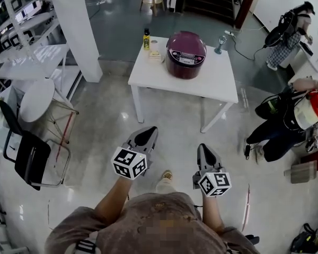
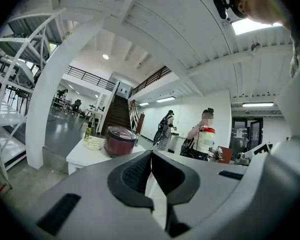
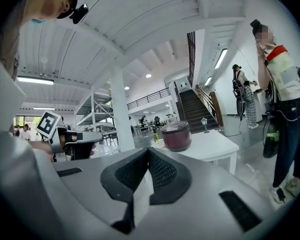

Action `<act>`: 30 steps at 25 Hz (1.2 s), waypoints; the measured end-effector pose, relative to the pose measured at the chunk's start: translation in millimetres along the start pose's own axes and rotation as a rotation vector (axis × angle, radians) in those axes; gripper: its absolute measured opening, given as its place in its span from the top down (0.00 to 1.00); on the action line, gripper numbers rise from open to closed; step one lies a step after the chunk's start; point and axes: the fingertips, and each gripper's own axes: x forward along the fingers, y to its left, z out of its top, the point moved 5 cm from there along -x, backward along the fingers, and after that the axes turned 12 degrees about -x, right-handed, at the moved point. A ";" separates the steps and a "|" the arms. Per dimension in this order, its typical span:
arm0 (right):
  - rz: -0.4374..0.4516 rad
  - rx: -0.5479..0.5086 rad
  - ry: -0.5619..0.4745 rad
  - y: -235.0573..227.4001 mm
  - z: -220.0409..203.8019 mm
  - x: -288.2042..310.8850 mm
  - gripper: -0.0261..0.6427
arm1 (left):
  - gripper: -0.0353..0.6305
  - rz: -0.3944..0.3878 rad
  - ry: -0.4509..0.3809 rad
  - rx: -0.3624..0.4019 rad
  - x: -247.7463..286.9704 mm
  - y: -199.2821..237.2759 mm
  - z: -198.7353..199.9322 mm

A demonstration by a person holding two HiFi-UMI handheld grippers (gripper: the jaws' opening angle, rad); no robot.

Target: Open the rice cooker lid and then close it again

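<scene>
Cooker (image 1: pixel 186 57) sits on the white rectangular surface (image 1: pixel 148 77), toward its far edge and well apart from both your grippers. It is squat and round, with a glossy maroon shell. Its domed lid (image 1: pixel 185 42) is down, with a pale panel at the front.

Left of it stands a slim yellow-green bottle (image 1: pixel 146 38) with a dark cap. Something flat and pale lies just beside that. The surface is smooth and matt, on four straight white legs.

You hold both grippers level over the shiny, pale polished floor (image 1: pixel 95 136), side by side and pointing toward the cooker. Your left gripper (image 1: pixel 147 136) is a grey wedge-shaped shell with a black-and-white marker cube at its rear. In the left gripper view its black, finely ribbed fingers (image 2: pixel 135 174) are clenched pad to pad, with nothing between them. The cooker (image 2: pixel 120 140) shows beyond their tips.

Your right gripper (image 1: pixel 205 153) has the same build. In the right gripper view its ribbed fingers (image 3: pixel 165 171) are also pressed together on nothing. There the cooker (image 3: pixel 176 135) is ahead on the surface, slightly right of the tips.

A black chair (image 1: pixel 26 157) with a thin metal frame stands at the left.
</scene>
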 end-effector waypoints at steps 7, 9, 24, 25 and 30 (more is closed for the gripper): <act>0.049 -0.002 -0.001 -53.4 13.1 59.9 0.96 | 0.91 0.040 -0.009 -0.011 68.2 12.5 18.0; 0.068 -0.005 0.001 -68.9 13.6 76.7 0.96 | 0.91 0.056 -0.018 -0.014 85.5 17.2 19.5; 0.137 -0.022 0.024 -143.7 17.7 168.4 0.96 | 0.91 0.098 -0.044 -0.034 188.3 50.9 35.4; 0.136 -0.023 0.024 -148.6 17.7 175.1 0.96 | 0.91 0.093 -0.043 -0.033 197.2 54.0 37.2; 0.123 -0.031 0.031 -172.9 19.7 214.8 0.96 | 0.91 0.069 -0.034 -0.029 243.3 75.4 50.1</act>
